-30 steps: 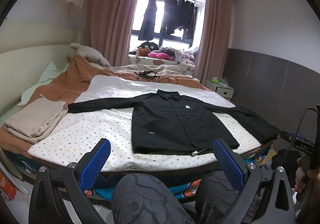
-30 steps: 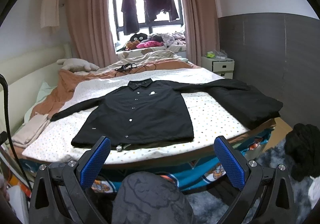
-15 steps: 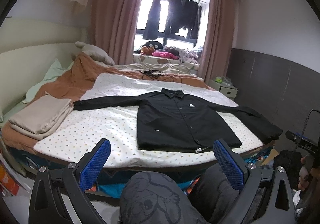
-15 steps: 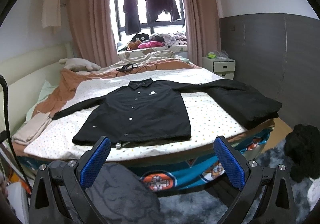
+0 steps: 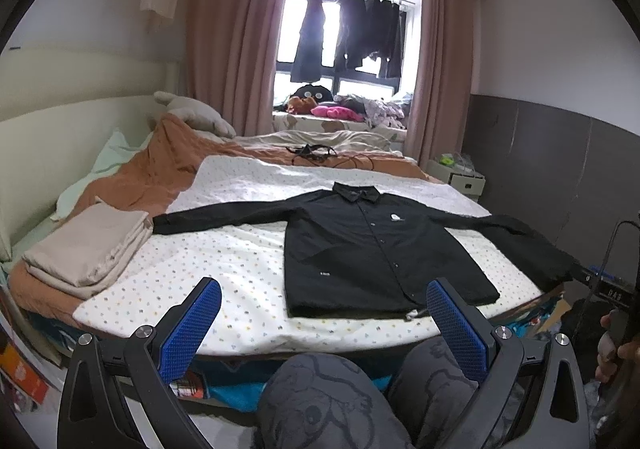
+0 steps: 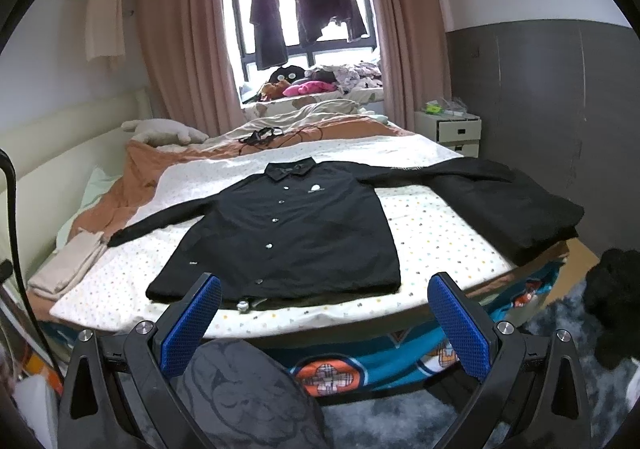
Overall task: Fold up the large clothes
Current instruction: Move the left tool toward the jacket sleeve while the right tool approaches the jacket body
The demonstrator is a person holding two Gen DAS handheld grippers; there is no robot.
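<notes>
Beige folded linen sits stacked at the left edge of the bed, on the rust-coloured blanket. Just right of it, the dotted white sheet carries the black button-up jacket — laid flat, front up, collar toward the window, both sleeves stretched out sideways. Its left-hand cuff ends just beside the linen; the other sleeve runs toward a dark folded garment at the bed's right edge. The left gripper hangs short of the mattress, blue pads spread wide with nothing between them, above a knee in grey patterned trousers. The right gripper is likewise wide apart and empty — it hovers off the bed's near edge, in front of the jacket's hem.
</notes>
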